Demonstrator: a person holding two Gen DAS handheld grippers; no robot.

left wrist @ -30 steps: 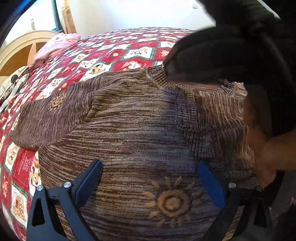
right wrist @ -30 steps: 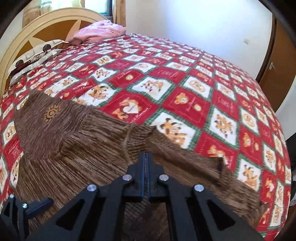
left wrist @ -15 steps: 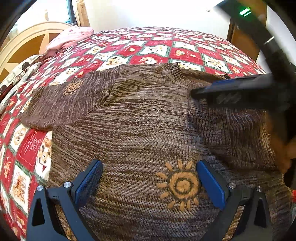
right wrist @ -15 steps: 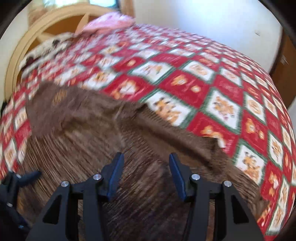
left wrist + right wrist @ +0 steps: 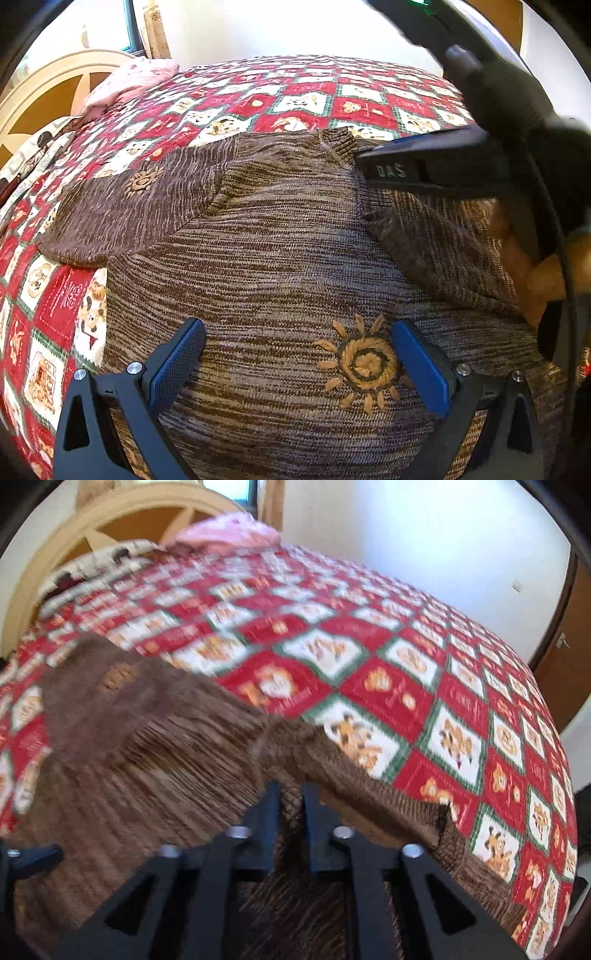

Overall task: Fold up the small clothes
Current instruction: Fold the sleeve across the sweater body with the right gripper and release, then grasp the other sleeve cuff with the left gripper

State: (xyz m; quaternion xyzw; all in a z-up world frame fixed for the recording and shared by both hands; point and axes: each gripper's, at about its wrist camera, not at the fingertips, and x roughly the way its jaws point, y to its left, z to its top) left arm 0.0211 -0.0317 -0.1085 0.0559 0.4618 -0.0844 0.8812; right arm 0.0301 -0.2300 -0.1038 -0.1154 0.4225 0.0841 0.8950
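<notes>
Since a second ago our right gripper (image 5: 290,794) has sprung apart and is now closing over the brown sweater (image 5: 280,258) lying flat on the quilt (image 5: 314,99); our left gripper (image 5: 295,358) is hovering wide open above its hem.

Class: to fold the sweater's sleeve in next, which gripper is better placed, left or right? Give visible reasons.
Right. The right gripper is at the sleeve by the collar, jaws closing with knit between them. The left gripper is open over the sweater body.
</notes>
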